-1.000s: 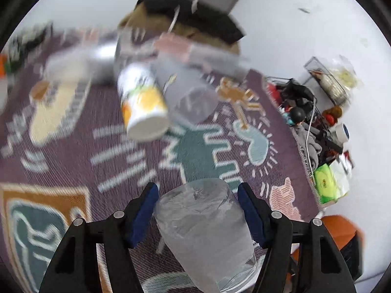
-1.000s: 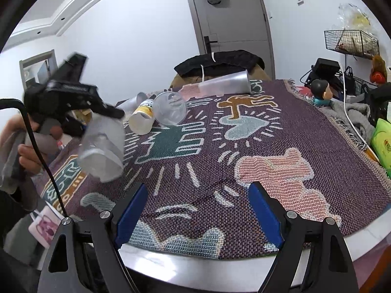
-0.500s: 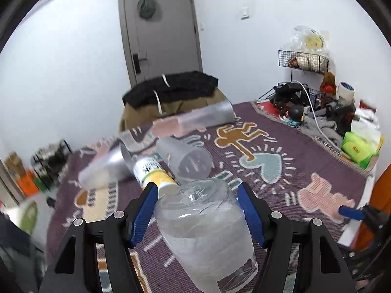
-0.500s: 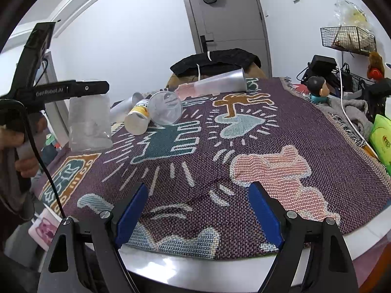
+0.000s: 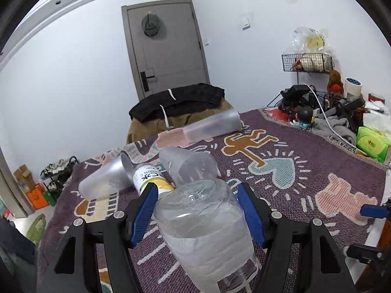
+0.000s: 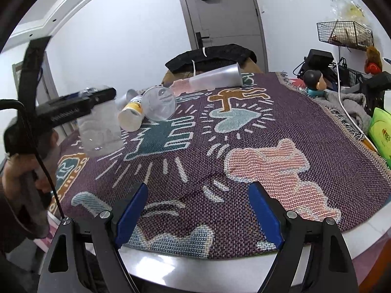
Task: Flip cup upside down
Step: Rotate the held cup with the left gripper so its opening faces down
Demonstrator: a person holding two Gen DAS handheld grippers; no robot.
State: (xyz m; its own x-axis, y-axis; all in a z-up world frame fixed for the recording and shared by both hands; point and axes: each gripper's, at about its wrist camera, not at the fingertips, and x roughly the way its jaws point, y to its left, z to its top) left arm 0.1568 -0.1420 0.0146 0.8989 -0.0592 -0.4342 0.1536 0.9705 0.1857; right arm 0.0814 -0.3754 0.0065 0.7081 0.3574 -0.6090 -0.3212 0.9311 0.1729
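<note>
I have the clear, crinkled plastic cup (image 5: 205, 229) clamped between the blue pads of my left tool (image 5: 199, 212), held in the air above the left part of the purple patterned woven cloth (image 6: 244, 131) that covers the counter (image 6: 220, 263). From the right wrist view the cup (image 6: 100, 127) looks already turned, its closed base up by the pads and its open mouth hanging down, not touching the cloth. My right tool (image 6: 199, 211) is spread wide with nothing between its pads, hovering over the near edge of the counter, well apart from the cup.

My main worry is the grip. The cup wall is thin and already looks wrinkled, so I judge that any more squeeze could buckle it, while any less could let it slide out before the mouth meets the cloth. If I let go while the rim is tilted, I expect it would tip over onto its side.

The second risk is the clutter just beyond: a white and yellow paper cup (image 5: 152, 182) lying on its side, a frosted plastic cup (image 5: 189, 167) lying beside it, another translucent cup (image 5: 106, 179) to its left, and a tall frosted tumbler (image 5: 211, 124) further back. Setting down too far forward could knock them rolling. The soft cloth may also leave the rim rocking.
</note>
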